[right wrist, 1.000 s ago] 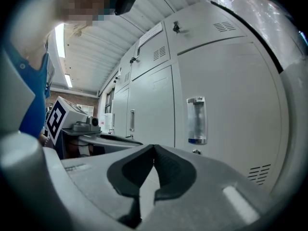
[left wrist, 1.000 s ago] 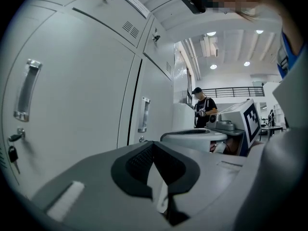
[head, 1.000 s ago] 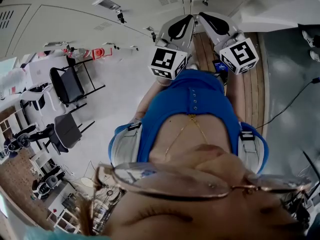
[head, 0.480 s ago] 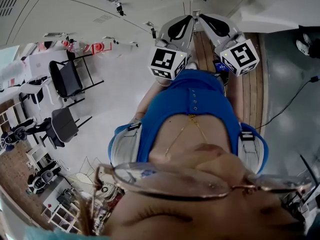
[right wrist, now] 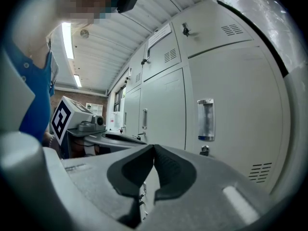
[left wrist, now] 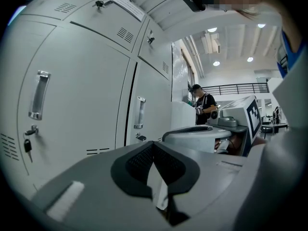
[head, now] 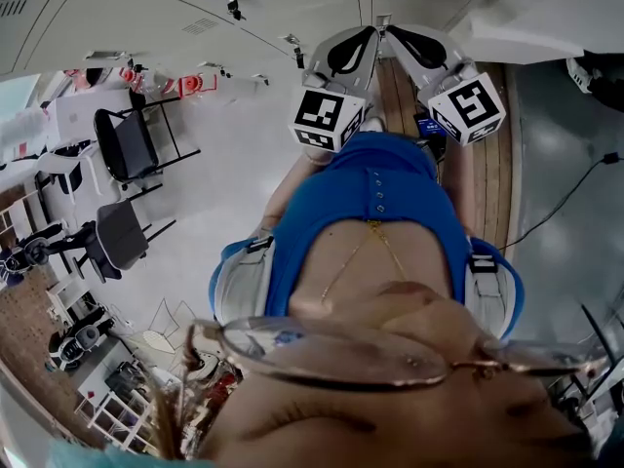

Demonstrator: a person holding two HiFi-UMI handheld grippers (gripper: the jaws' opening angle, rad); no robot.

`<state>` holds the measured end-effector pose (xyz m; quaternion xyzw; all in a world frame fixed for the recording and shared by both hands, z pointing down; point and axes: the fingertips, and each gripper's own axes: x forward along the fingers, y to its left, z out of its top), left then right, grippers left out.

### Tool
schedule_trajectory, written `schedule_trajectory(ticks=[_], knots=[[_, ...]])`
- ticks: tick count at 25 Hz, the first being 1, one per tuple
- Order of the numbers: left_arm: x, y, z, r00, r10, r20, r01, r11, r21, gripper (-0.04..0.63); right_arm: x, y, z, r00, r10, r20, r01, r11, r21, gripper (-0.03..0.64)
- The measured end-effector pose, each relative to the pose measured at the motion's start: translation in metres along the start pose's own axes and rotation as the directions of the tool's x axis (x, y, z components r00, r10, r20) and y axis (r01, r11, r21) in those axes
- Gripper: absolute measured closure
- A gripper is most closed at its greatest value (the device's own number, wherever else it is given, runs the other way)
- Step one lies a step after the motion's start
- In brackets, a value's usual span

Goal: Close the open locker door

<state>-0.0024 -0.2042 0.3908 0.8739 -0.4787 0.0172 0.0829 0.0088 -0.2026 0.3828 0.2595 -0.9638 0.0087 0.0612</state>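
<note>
Left claw (left wrist: 153, 146): jaws together, tips meeting, nothing between them.
Right claw (right wrist: 154, 148): same, jaws shut tight, nothing held.
Claw pos: you hold both side by side out in front of your chest. Tips are close together and aimed at the lockers (head: 292, 8). Can't tell if the tips touch the metal.
Locker doors (left wrist: 82, 95): grey. They fill the left of the left claw view, w/ more on the right of the right claw view. Every door seen there sits flush w/ its frame.
Open door: can't tell which one it is. A glossy panel (right wrist: 262, 18) lies past a dark edge at the far right of the right claw view. In the head view a pale slab (head: 546, 18) angles off at top right, just beside your right claw. Can't tell if either is the door.
Handle (left wrist: 38, 95): upright bar on the nearest door, w/ a key (left wrist: 27, 146) hanging in the lock below it.
Floor: wood planks (head: 492, 164) under the right claw. Grey floor lies beyond, w/ a black cable (head: 565, 198) across it.
Bkgd: two black chairs (head: 127, 149) at the left of the head view. A person in black top & cap (left wrist: 203, 105) stands far off in the left claw view.
</note>
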Motion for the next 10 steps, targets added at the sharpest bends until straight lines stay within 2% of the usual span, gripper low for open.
schedule_trajectory(ticks=[10], knots=[[-0.0056,-0.0035,-0.0021,1.000,0.011,-0.003,-0.011,1.000,0.003,0.603,-0.0024,0.0058,-0.0026,1.000,0.017,-0.011,-0.017,1.000,-0.003,0.614]])
